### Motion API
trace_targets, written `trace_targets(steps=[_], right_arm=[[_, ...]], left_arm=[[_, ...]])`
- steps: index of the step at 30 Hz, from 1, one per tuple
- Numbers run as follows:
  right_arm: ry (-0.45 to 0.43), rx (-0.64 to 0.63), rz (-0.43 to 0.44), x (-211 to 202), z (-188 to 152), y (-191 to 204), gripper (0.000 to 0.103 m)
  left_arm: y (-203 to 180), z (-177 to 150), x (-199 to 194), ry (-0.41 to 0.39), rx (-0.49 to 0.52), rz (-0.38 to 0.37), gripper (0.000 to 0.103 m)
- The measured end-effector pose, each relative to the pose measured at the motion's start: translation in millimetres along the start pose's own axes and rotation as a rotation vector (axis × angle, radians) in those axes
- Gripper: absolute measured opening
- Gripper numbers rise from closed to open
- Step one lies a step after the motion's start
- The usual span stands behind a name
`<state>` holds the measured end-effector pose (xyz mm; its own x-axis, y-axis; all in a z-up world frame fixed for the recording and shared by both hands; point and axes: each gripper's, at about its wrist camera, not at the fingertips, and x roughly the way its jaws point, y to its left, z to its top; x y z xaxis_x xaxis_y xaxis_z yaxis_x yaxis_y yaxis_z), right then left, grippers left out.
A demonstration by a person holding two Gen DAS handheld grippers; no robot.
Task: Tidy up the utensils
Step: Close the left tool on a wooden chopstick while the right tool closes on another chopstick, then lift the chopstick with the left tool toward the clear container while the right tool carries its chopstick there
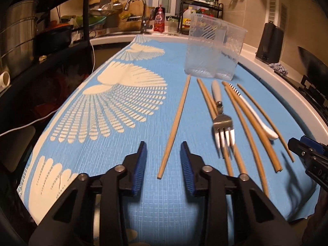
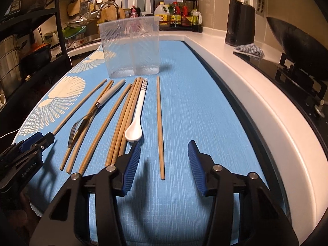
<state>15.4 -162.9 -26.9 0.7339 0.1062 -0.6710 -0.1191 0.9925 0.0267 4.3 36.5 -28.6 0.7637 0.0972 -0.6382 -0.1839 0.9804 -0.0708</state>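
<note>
Several wooden chopsticks (image 1: 176,125) (image 2: 121,123), a metal fork (image 1: 222,123) (image 2: 82,123) with a grey handle and a white spoon (image 1: 258,119) (image 2: 135,119) lie in a row on the blue mat (image 1: 143,82) (image 2: 194,102). A clear two-compartment plastic holder (image 1: 213,47) (image 2: 131,47) stands empty behind them. My left gripper (image 1: 163,160) is open and empty, low over the mat just left of the leftmost chopstick. My right gripper (image 2: 165,162) is open and empty, with the rightmost chopstick (image 2: 160,123) lying between its fingers.
A sink with a tap (image 1: 137,10) and a dish rack are at the far left. A spice rack (image 2: 178,14) stands at the back. A black kettle (image 2: 239,22), a cloth (image 2: 250,48) and a stove with a wok (image 2: 297,49) are on the white counter to the right.
</note>
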Motion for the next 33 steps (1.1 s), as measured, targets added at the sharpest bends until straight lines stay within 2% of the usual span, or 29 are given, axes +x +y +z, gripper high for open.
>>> trace_targets(steps=[2, 4, 6, 8, 9, 18, 20, 25, 33], right_arm=[[0.018, -0.003, -0.006, 4, -2, 0, 0.042], [0.03, 0.0, -0.008, 6, -3, -1, 0.038], [0.048, 0.005, -0.009, 10, -4, -3, 0.029], [0.057, 0.007, -0.003, 12, -5, -3, 0.007], [0.058, -0.002, -0.001, 12, -6, -1, 0.006], [0.065, 0.007, 0.008, 11, -6, -1, 0.009], [0.064, -0.006, 0.008, 11, -6, 2, 0.006], [0.061, -0.009, 0.012, 10, -5, 2, 0.005], [-0.028, -0.041, 0.004, -17, 6, 4, 0.005]], left_arm=[[0, -1, -1, -0.003, 0.005, 0.001, 0.024], [-1, -2, -2, -0.002, 0.01, -0.005, 0.011], [-3, -3, -3, -0.001, 0.02, -0.013, 0.008], [-6, -3, -4, -0.004, 0.032, -0.025, 0.006], [-8, -4, -5, -0.007, 0.041, -0.026, 0.005], [-17, -11, -7, -0.028, 0.068, -0.013, 0.006], [-17, -10, -6, -0.03, 0.067, -0.012, 0.006], [-19, -8, -7, -0.035, 0.073, -0.012, 0.005], [-21, 6, -46, -0.152, 0.097, -0.037, 0.005]])
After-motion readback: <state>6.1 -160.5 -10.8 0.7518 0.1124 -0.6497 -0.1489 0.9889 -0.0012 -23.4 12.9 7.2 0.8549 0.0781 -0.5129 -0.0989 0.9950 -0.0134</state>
